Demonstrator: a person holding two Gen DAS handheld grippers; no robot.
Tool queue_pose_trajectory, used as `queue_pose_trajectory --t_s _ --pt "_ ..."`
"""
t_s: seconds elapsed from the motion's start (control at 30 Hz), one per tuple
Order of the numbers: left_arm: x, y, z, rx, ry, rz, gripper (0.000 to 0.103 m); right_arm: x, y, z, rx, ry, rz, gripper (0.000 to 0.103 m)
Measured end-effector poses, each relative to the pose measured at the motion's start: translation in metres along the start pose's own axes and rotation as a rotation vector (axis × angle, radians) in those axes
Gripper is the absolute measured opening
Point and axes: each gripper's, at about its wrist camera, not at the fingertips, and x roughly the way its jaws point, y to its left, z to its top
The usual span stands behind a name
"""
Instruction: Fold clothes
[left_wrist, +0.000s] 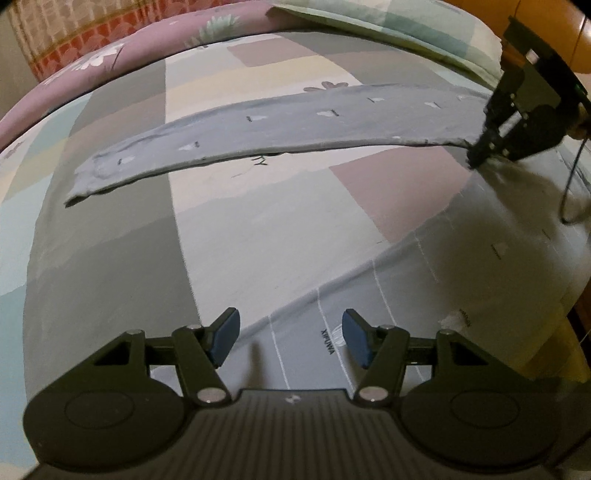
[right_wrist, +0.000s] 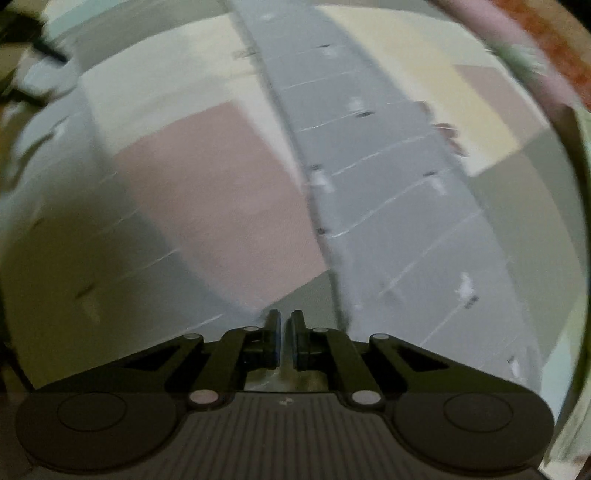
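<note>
Hovering with left gripper parted over grey garment; right gripper pinching its far edge, folding barely starting.

Patchwork bedsheet in grey, pink, cream and pale green blocks. Mauve floral quilt along far edge. Green checked pillow beside it.

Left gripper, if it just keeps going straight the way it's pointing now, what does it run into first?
Most likely the grey garment spread on the bed just ahead of the left gripper, near its printed label. The jaws stand open with nothing between them. Exact depth is hard to judge here.
</note>
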Motion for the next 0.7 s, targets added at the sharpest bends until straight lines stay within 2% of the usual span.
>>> queue_pose_trajectory --t_s 0.07,0.1,0.23,0.27,0.3,0.37,0.4,0.43,0.47,0.5,0.57,0.63,0.7 --pt "0.0 -0.005 0.0 0.024 -0.001 -0.007 0.06 -0.009 0.002 -0.006 0.071 -0.032 -0.049 0.02" --pt "0.0 -0.008 0.0 0.04 0.0 -0.009 0.06 -0.016 0.002 -0.009 0.121 -0.053 -0.052 0.031" --pt "0.006 -0.021 -0.008 0.093 0.028 -0.028 0.062 -0.036 0.01 -0.029 0.367 -0.091 -0.027 0.053" --pt "0.01 -0.023 -0.011 0.1 0.038 -0.027 0.062 -0.032 0.017 -0.032 0.407 -0.086 -0.035 0.061" --pt "0.014 -0.024 -0.014 0.096 0.051 -0.02 0.063 -0.029 0.024 -0.036 0.446 -0.08 -0.043 0.064" --pt "0.023 -0.016 -0.022 0.051 0.094 0.019 0.063 -0.018 0.034 -0.039 0.507 -0.066 -0.063 0.064" --pt "0.026 -0.01 -0.027 0.023 0.106 0.034 0.071 -0.013 0.038 -0.039 0.54 -0.079 -0.074 0.071" --pt "0.026 0.0 -0.031 -0.02 0.107 0.039 0.072 -0.009 0.042 -0.039 0.573 -0.094 -0.084 0.076" --pt "0.026 0.009 -0.034 -0.072 0.117 0.042 0.076 -0.005 0.041 -0.034 0.606 -0.13 -0.088 0.088" --pt "0.025 0.018 -0.037 -0.124 0.128 0.044 0.077 -0.002 0.039 -0.029 0.635 -0.165 -0.091 0.094" --pt "0.024 0.029 -0.038 -0.157 0.149 0.06 0.077 0.006 0.033 -0.011 0.62 -0.207 -0.088 0.093" --pt "0.02 0.029 -0.033 -0.123 0.158 0.081 0.072 0.009 0.028 0.003 0.591 -0.221 -0.089 0.093" --pt "0.014 0.024 -0.025 -0.083 0.139 0.091 0.069 -0.003 0.022 0.002 0.607 -0.246 -0.086 0.093"
